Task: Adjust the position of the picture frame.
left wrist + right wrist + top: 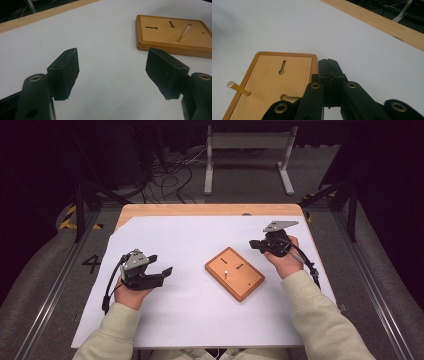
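1. Flat rectangular wooden board (234, 273) with rounded corners, lying near the middle of the white sheet (180, 315) on the wooden bench (200, 209), turned at an angle, between the two grippers and well apart from the left one.
2. One thin brass-coloured peg (237, 88) standing up from the board; two keyhole-shaped slots (151, 27) cut into its top face.
3. A second peg-like piece (290, 98) partly hidden behind the jaws in the right gripper view; hard to say whether upright or lying.
4. Left gripper (159, 273), held in the left hand (131, 292), resting low over the sheet with jaws spread wide and nothing between them.
5. Right gripper (256, 245), held in the right hand (285, 262), near the board's far right edge, jaws pressed together with nothing visible between the pads.
6. Tiny dark spot on the board's far corner in the left gripper view, too small to identify.
7. Board's near end cut off at the bottom of the right gripper view.
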{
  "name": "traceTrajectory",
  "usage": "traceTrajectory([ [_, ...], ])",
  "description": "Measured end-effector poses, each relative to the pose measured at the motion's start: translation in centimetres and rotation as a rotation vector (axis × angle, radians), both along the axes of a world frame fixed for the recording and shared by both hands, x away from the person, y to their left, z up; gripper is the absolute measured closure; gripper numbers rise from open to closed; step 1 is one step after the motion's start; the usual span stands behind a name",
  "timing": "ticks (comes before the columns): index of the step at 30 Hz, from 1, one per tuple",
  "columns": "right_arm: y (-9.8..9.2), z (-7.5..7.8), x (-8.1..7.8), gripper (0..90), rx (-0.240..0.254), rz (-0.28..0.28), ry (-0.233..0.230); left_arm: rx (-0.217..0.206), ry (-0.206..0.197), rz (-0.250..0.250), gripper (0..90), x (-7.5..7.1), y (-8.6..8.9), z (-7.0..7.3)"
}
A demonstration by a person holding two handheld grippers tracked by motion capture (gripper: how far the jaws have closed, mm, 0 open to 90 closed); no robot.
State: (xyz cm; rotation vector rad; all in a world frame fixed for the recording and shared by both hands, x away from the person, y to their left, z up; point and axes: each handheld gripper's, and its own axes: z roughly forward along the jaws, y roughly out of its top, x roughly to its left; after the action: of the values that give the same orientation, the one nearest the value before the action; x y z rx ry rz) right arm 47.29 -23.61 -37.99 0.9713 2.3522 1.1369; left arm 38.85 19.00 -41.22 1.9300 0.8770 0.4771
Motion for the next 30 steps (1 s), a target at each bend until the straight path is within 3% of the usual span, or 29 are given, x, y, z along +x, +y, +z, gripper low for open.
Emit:
traceTrajectory([
  [5,1.4,-0.5,1.6,90.0,-0.025,0.004,0.022,0.01,0.004,-0.008,27.1,0.1,0.1,-0.1],
  [16,4.1,-3.6,4.5,90.0,-0.107,0.015,0.103,0.018,0.011,-0.01,27.0,0.2,-0.1,-0.4],
  [30,5.4,-5.9,5.9,90.0,-0.157,0.012,0.149,0.022,0.021,-0.016,27.0,0.3,-0.2,-0.5],
])
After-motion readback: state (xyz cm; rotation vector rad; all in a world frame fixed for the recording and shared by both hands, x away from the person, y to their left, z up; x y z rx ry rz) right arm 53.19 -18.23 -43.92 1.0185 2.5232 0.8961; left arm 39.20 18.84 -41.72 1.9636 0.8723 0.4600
